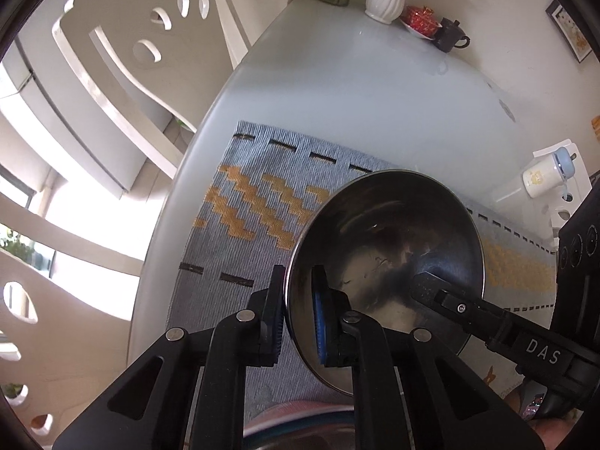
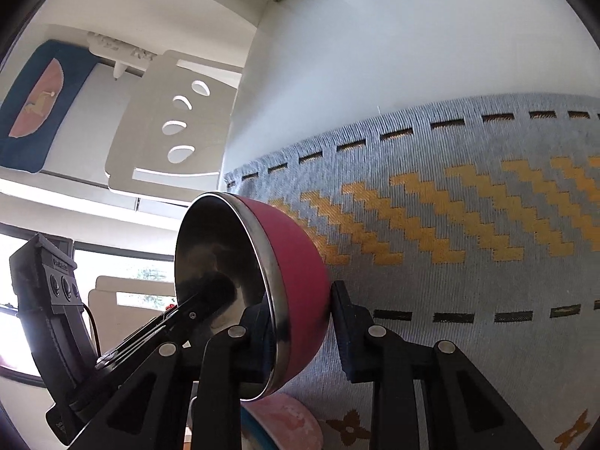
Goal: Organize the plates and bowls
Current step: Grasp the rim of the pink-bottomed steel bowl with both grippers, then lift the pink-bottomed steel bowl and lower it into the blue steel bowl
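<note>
A steel bowl (image 1: 386, 258) with a red outside (image 2: 296, 270) is held tilted on its side above the grey and yellow placemat (image 1: 258, 210). My left gripper (image 1: 296, 315) is shut on the bowl's rim, one finger inside and one outside. My right gripper (image 2: 300, 322) straddles the opposite rim, one finger inside the bowl and the other a little off the red wall; in the left wrist view its inner finger (image 1: 450, 296) reaches into the bowl. A pink dish (image 2: 285, 423) with a blue inside lies just below the bowl.
The white table (image 1: 375, 86) carries a white vase (image 1: 386, 0), a red cup set (image 1: 420, 22) and a dark teapot (image 1: 452, 35) at its far end. White chairs (image 1: 123, 56) stand beside the table. A white bottle (image 1: 543, 176) stands at the right.
</note>
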Tool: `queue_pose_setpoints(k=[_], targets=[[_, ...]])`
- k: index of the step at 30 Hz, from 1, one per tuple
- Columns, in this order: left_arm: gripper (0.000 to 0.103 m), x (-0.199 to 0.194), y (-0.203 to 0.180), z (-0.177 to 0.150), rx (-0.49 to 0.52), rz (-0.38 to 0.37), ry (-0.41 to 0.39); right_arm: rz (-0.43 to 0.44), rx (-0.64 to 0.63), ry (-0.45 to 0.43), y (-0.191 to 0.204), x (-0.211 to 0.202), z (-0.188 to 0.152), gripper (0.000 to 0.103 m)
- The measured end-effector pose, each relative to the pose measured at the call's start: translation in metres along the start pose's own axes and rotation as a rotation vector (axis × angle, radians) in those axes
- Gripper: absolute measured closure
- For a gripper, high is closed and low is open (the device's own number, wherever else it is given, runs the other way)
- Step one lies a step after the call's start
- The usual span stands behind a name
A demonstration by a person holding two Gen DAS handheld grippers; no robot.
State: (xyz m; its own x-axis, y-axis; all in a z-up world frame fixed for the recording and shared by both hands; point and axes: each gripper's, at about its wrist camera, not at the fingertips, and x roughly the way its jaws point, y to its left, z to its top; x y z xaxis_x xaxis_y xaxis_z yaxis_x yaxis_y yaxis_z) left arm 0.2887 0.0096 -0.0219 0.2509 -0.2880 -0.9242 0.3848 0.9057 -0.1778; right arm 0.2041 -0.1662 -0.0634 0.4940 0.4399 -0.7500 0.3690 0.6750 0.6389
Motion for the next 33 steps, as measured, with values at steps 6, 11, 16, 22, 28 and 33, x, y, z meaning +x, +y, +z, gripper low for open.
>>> queue_pose_setpoints(k=[6,11,16,22,28,33], targets=[[0.093,-0.016,-0.003,-0.004,0.004,0.008,-0.026,0.019,-0.008,-0.014,0.008,-0.015,-0.003,0.077],[0.093,-0.031,-0.005,-0.007,0.008,0.018,-0.048,0.039,-0.01,-0.02,0.014,-0.027,-0.008,0.077],[0.093,-0.045,-0.004,-0.015,-0.004,0.026,-0.069,0.049,-0.028,-0.022,0.024,-0.037,-0.016,0.077],[0.093,-0.058,0.0,-0.023,-0.024,0.041,-0.087,0.062,-0.049,-0.008,0.032,-0.041,-0.026,0.077],[0.093,-0.068,0.004,-0.032,-0.047,0.041,-0.098,0.069,-0.074,0.008,0.039,-0.044,-0.037,0.077],[0.093,-0.075,0.004,-0.041,-0.069,0.054,-0.112,0.02,-0.133,0.019,0.049,-0.048,-0.046,0.077]])
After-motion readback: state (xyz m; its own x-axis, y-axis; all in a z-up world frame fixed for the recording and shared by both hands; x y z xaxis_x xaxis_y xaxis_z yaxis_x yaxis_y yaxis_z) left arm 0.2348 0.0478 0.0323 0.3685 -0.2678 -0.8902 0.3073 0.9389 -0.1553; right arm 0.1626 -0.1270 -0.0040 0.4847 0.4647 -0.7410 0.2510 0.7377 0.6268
